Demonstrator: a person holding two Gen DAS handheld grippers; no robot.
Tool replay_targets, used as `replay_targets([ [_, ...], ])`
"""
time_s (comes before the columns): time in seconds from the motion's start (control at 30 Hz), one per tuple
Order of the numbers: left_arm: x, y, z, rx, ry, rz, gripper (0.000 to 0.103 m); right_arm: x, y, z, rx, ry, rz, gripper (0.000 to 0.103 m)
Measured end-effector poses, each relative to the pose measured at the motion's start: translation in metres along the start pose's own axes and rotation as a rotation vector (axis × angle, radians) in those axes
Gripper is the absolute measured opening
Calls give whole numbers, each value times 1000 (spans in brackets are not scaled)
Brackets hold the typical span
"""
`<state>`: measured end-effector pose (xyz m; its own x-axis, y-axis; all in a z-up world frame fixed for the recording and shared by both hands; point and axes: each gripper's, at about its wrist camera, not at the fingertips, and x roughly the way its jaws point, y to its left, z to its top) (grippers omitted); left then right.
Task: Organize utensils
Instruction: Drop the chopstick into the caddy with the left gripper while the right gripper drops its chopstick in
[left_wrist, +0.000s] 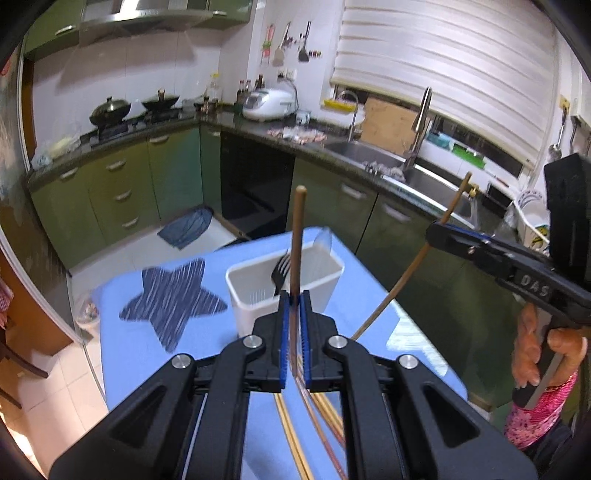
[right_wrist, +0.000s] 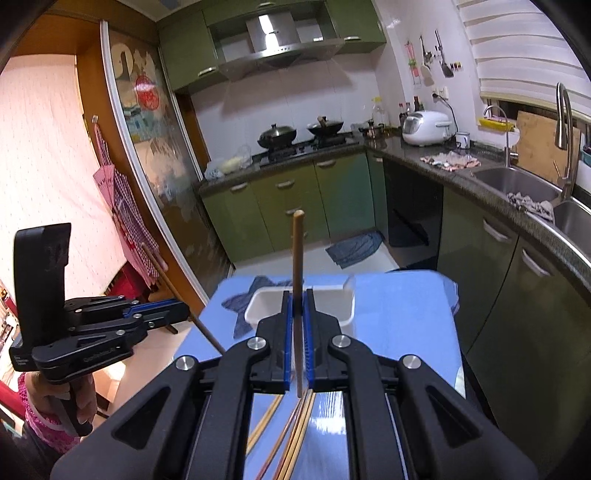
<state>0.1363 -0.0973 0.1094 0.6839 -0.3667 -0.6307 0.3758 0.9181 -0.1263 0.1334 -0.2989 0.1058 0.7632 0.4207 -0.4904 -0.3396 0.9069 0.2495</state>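
Observation:
My left gripper (left_wrist: 295, 297) is shut on a brown chopstick (left_wrist: 296, 236) that stands upright above the blue table. My right gripper (right_wrist: 297, 295) is shut on a lighter chopstick (right_wrist: 297, 251), also upright. Each gripper shows in the other's view: the right one (left_wrist: 439, 230) at the right, the left one (right_wrist: 184, 308) at the left, each holding its stick tilted. A white utensil holder (left_wrist: 325, 280) stands on the table just beyond both grippers, with a dark fork (left_wrist: 280, 269) inside. It also shows in the right wrist view (right_wrist: 258, 306). Several chopsticks (right_wrist: 291, 435) lie on the table below the grippers.
A star-shaped dark blue mat (left_wrist: 173, 299) lies on the blue table (left_wrist: 369, 321), left of the holder. Green kitchen cabinets (left_wrist: 122, 184), a sink (left_wrist: 369, 151) and a stove with woks (right_wrist: 280, 134) surround the table. A blue cloth (left_wrist: 188, 227) lies on the floor.

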Motion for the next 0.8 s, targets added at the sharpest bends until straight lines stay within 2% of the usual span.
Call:
replay_targets([
  [0.23,-24,-4,40,0,-81,7,6,-11,0,38,-7,-47,-6,6],
  [0.47,-26,-3,79,5,-174,68,6,-16,1,72,-13,-119,-27,6],
  [0.67,17,3,82,7,-140,120,6,4,2,96,-26,-160,-69,6],
  [0.8,45,10,74,2,-109,143,6,37,0,98,-22,-136,-88,6],
])
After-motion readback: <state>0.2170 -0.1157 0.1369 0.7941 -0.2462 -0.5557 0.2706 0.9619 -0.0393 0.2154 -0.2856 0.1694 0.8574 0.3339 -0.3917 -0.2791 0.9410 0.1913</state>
